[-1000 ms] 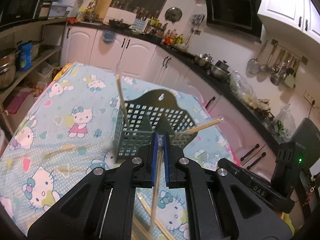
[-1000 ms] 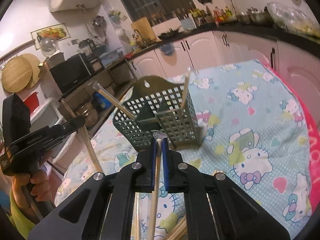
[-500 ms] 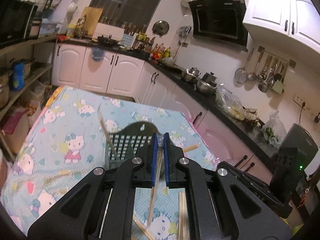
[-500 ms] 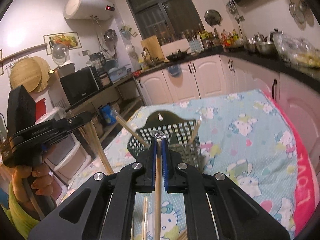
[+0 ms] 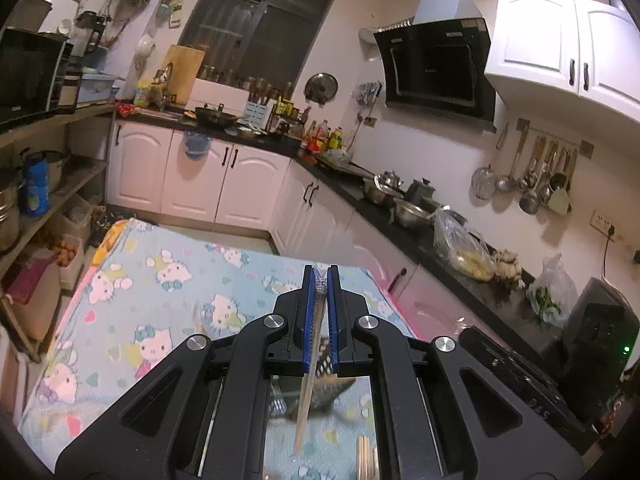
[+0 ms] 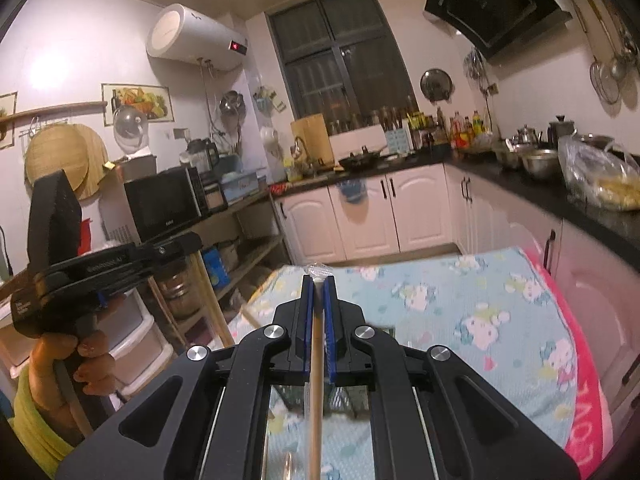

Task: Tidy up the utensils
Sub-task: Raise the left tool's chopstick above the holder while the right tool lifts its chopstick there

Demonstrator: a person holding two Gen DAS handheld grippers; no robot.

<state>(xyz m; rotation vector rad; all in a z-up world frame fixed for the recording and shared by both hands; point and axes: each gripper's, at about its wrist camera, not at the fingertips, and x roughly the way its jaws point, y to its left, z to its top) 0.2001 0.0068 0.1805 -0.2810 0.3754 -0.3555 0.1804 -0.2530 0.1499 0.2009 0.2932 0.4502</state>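
Left wrist: jaws grip chopstick (image 5: 310, 380) (wrapped tip) | right wrist: jaws grip wooden chopstick (image 6: 316, 380)

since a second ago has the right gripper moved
Yes. The right gripper has risen: the utensil basket has dropped below its fingers and the window sits lower in view.

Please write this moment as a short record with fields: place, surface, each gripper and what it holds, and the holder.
place: home kitchen
surface: table with cartoon cat cloth
left gripper: jaws shut on a thin chopstick
right gripper: jaws shut on a wooden chopstick
utensil basket: low in view, mostly hidden behind the left gripper
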